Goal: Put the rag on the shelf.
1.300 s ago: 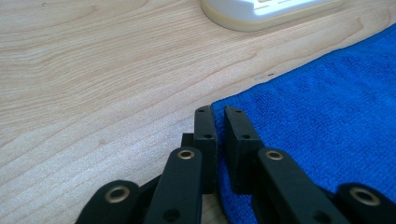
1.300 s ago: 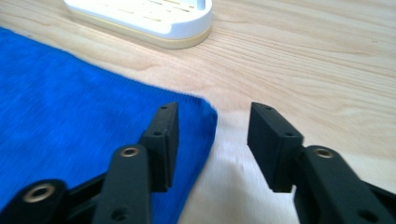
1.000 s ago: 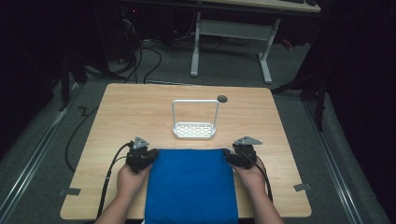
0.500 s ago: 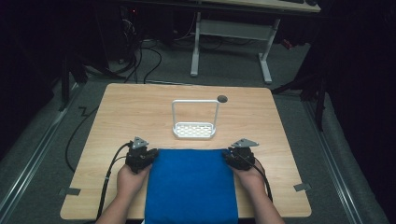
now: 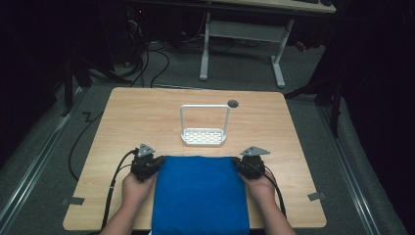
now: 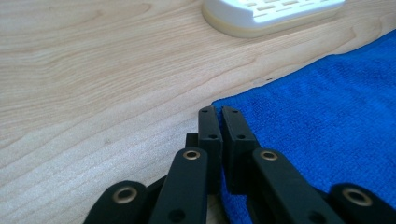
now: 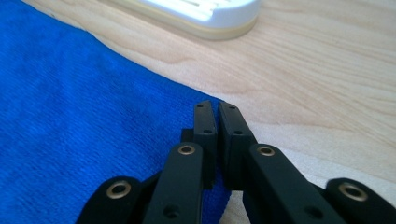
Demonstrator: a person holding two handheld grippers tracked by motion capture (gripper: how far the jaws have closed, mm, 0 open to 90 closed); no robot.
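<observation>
A blue cloth [image 5: 198, 193] lies flat on the wooden table [image 5: 142, 122], its near end hanging over the front edge. My left gripper [image 5: 152, 160] sits at the cloth's far left corner, and in the left gripper view the gripper [image 6: 219, 112] has its jaws pressed together with the edge of the cloth [image 6: 327, 107] between them. At the far right corner is my right gripper [image 5: 241, 161]. In the right gripper view this gripper [image 7: 217, 107] is likewise closed on the corner of the cloth [image 7: 84, 107]. A hand holds each gripper.
A white drying rack [image 5: 204, 136] with a tall loop handle stands just beyond the cloth, mid-table; its base shows as the rack [image 6: 271, 16] and the rack [image 7: 201, 14]. A dark cable hole [image 5: 233, 103] lies behind it. Cables trail off the front left and front right.
The right gripper has shifted slightly inward and toward the person, onto the cloth's corner. The left gripper and the cloth have hardly moved.
</observation>
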